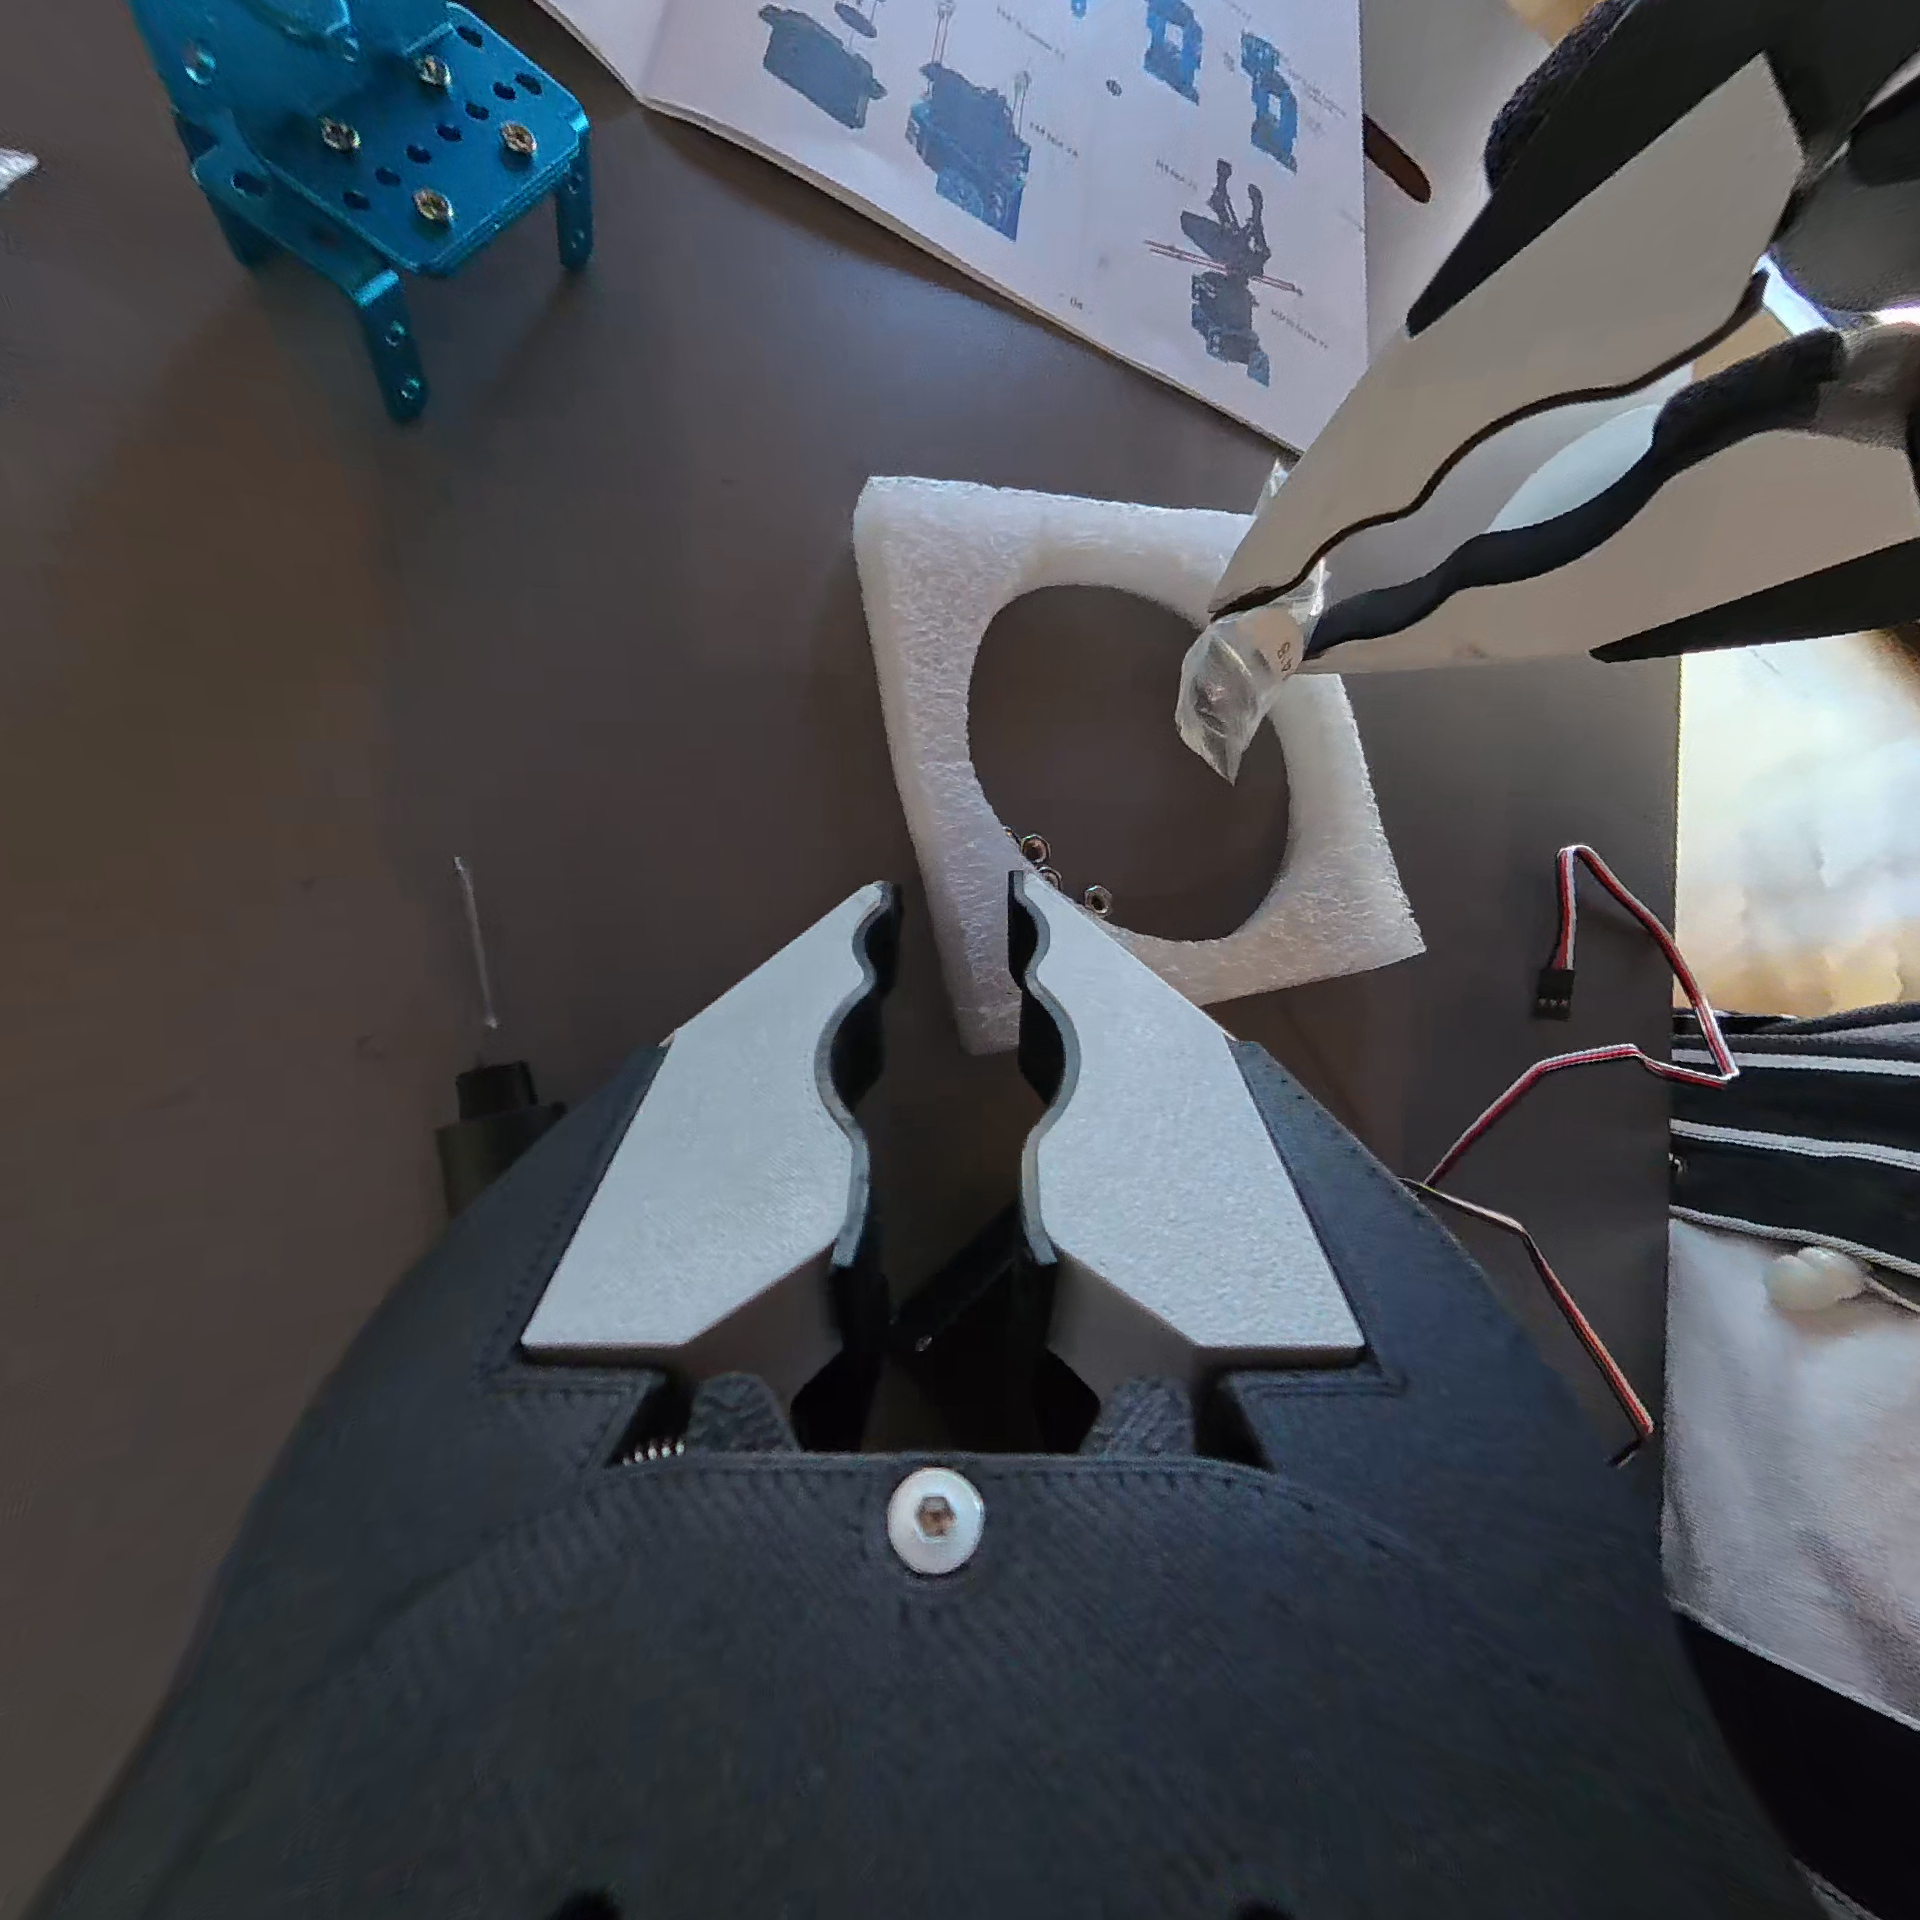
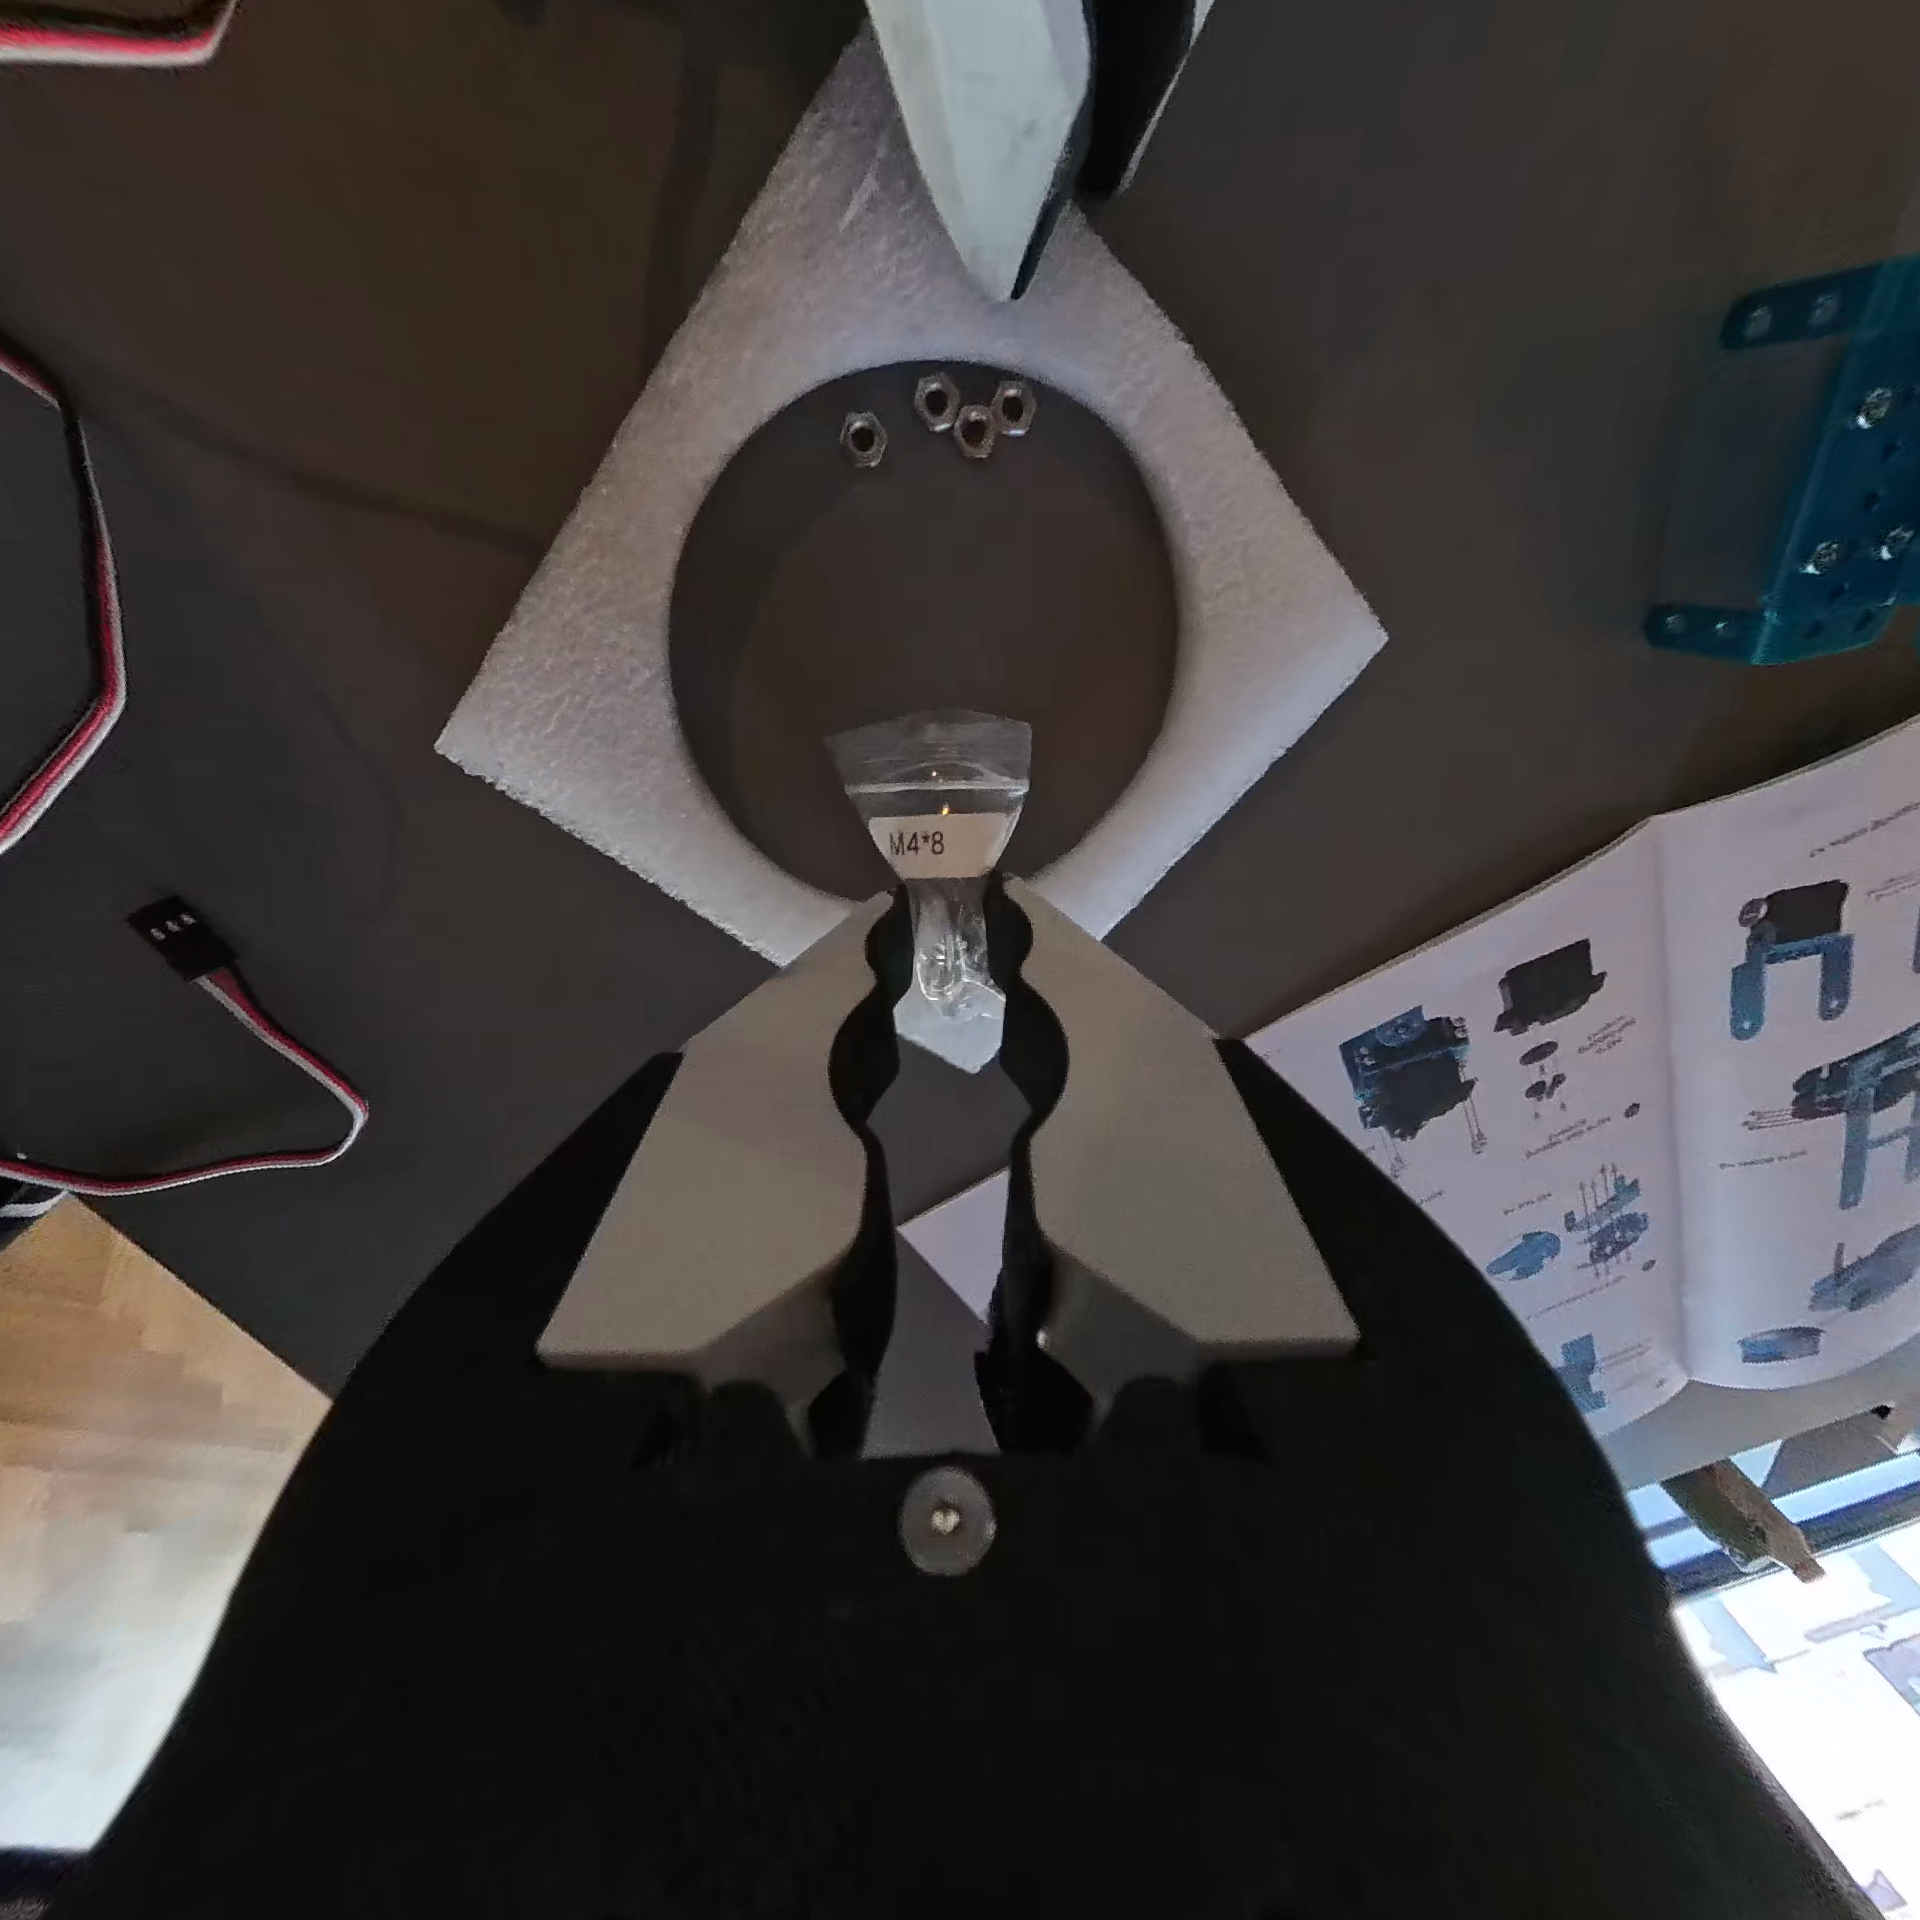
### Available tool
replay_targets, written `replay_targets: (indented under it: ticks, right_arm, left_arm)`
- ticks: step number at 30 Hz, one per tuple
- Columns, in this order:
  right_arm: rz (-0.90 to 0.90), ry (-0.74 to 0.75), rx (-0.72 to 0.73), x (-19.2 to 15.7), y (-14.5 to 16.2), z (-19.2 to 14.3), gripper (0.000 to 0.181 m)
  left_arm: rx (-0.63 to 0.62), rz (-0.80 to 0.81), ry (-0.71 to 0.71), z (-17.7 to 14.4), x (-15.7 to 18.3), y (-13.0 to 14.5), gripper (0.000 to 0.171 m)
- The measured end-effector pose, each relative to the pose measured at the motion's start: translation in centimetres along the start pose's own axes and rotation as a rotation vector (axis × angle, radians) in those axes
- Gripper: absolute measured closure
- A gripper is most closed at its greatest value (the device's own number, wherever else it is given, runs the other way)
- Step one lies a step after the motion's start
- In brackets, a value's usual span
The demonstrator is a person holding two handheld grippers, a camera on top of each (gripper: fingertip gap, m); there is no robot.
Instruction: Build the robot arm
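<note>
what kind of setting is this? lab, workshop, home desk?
Probably a hobby or lab workbench for assembling a robot kit: a dark table with an illustrated assembly manual, a blue perforated metal bracket assembly, loose hex nuts inside a foam ring, and servo cable.

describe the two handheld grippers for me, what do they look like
Both match: the left gripper and right gripper each have a wide black 3D-printed body with a ribbed texture, one silver hex screw at the centre, and two pale grey wedge-shaped fingers with wavy black inner pads. No cables or sleeves show on them.
</note>
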State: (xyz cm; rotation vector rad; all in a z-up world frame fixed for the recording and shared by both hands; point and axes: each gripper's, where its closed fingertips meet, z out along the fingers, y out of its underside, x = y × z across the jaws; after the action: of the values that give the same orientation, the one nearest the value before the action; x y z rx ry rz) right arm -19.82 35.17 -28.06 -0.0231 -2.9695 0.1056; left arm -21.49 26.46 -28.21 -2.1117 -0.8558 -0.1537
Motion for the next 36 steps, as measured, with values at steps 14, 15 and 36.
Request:
replay_targets:
  ticks: [14,15,36]
  right_arm:
    - [-0.100,0.047,-0.080,0.0,-0.6,-0.3,0.169]
    - [-0.088,0.043,-0.079,0.1,-0.5,-0.2,0.169]
    - [-0.066,0.034,-0.083,0.0,-0.7,0.0,0.168]
  left_arm:
    - [0.007,-0.008,0.002,-0.2,-0.1,0.1,0.156]
    - [0.007,-0.009,0.002,-0.2,-0.1,0.1,0.156]
    - [0.004,0.002,0.015,-0.2,0.3,0.1,0.157]
